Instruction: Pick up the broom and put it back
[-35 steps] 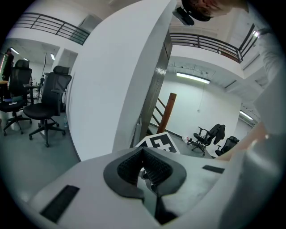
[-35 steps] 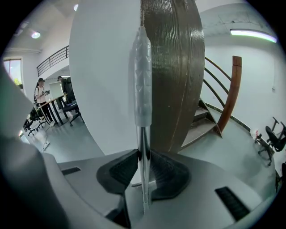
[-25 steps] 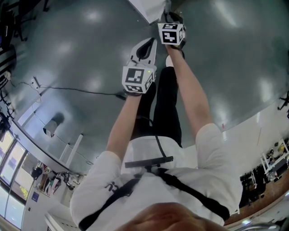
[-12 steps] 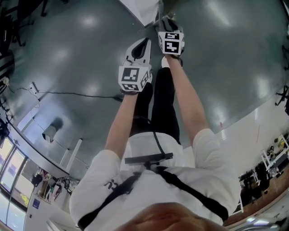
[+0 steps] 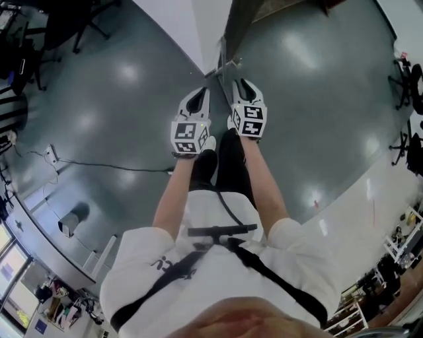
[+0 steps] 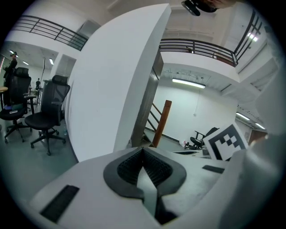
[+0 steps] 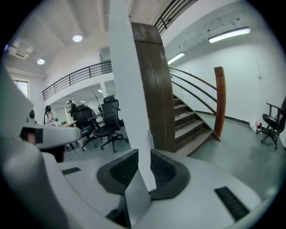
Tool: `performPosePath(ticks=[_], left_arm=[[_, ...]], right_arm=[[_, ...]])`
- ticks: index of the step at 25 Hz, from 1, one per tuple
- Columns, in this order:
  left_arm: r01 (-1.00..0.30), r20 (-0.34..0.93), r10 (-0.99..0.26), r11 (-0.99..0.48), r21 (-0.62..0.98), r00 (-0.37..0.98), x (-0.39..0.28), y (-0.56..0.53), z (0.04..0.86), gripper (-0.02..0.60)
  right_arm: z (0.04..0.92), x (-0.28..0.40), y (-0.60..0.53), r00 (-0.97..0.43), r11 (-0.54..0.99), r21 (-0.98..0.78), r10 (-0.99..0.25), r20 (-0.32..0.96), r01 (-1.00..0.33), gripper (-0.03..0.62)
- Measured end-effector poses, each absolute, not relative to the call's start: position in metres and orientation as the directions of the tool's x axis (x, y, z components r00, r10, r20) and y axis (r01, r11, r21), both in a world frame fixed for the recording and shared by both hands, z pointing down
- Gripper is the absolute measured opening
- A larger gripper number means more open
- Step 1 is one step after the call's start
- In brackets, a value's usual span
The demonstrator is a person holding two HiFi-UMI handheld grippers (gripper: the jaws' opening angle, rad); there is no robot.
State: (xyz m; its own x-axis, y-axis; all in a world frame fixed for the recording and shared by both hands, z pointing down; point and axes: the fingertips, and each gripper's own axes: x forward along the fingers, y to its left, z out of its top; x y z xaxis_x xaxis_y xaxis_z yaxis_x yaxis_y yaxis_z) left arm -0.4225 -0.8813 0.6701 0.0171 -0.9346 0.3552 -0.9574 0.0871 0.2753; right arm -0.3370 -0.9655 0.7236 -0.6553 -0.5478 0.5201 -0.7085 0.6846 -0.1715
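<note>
The broom stands upright at the corner of the white wall. Its thin handle [image 5: 221,53] rises from a pale head bar [image 5: 226,67] on the grey floor. In the right gripper view only a sliver of the handle [image 7: 149,138] shows above the jaws. My left gripper [image 5: 201,92] [image 6: 143,150] hangs short of the broom, its pads meeting with nothing between them. Beside it, my right gripper [image 5: 243,84] [image 7: 144,154] keeps a narrow gap between its pads. Only the wall and floor show through that gap. Neither gripper touches the broom.
The white wall [image 5: 192,26] meets a brown panel [image 5: 241,20] straight ahead. A staircase [image 7: 192,129] with a wooden post lies to the right. Office chairs [image 6: 44,116] stand to the left, and a cable [image 5: 112,165] runs across the floor there.
Both grippers have drawn back from the wall corner toward me and risen, the right one further. They are now side by side. The view has tipped up, showing more wall and the broom.
</note>
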Motion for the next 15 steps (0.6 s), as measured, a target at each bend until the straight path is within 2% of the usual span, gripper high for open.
performPosePath(ticks=[2,3,8,11,15], left_arm=[[-0.96,0.331,-0.943,0.078,0.268,0.015,-0.422,-0.874,0.648,0.009],[-0.961,0.319,-0.948,0.074,0.266,0.016,-0.421,-0.87,0.637,0.009],[-0.976,0.246,-0.968,0.011,0.216,0.043,-0.406,-0.859,0.572,0.009],[-0.971,0.184,-0.981,-0.018,0.24,0.064,-0.401,-0.853,0.534,0.009],[-0.973,0.095,-0.993,-0.052,0.223,0.075,-0.401,-0.849,0.485,0.009]], right_arm=[[0.688,-0.331,-0.955,-0.673,0.693,-0.164,-0.57,0.472,-0.702,0.077],[0.669,-0.329,-0.95,-0.683,0.695,-0.168,-0.58,0.445,-0.699,0.03],[0.573,-0.317,-0.934,-0.728,0.717,-0.171,-0.615,0.301,-0.676,0.026],[0.524,-0.315,-0.924,-0.741,0.728,-0.155,-0.629,0.236,-0.668,0.02],[0.485,-0.317,-0.913,-0.751,0.739,-0.148,-0.628,0.205,-0.658,0.006]])
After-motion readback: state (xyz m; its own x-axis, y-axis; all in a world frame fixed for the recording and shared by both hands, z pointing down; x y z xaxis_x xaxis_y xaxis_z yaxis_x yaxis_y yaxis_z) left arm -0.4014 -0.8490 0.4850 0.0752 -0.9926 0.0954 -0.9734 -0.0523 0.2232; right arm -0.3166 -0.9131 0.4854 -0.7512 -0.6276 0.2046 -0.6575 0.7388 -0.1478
